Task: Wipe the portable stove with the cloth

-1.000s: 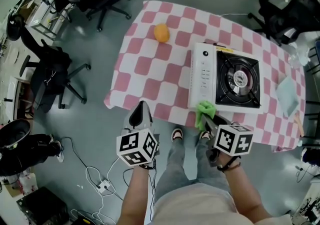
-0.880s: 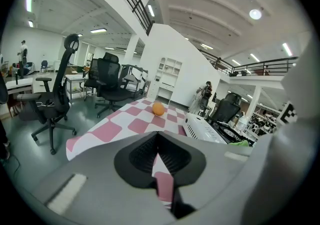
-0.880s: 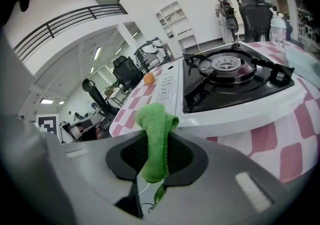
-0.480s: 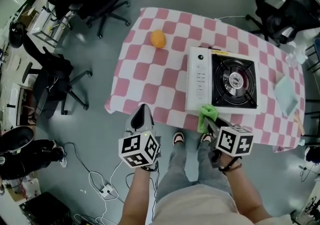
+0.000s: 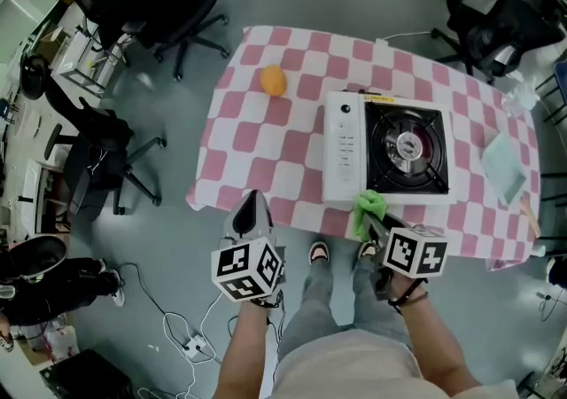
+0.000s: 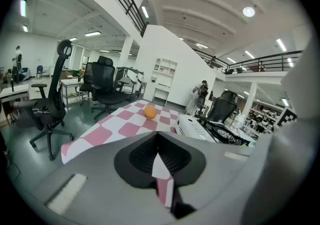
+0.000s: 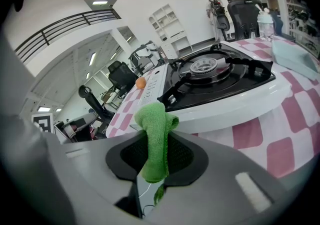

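No word or number legible anywhere, black-and-white square code markers on the left gripper's marker cube (image 5: 247,269) and right gripper's marker cube (image 5: 415,252), control-panel print on the portable stove (image 5: 345,167) too small to read.

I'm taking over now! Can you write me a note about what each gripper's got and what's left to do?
Left gripper: shut, empty, by the near edge of the table.
Right gripper: shut on the green cloth, just at the near edge of the portable stove.
Done: cloth is gripped.
Left: the wiping itself, all of it as far as I can tell.
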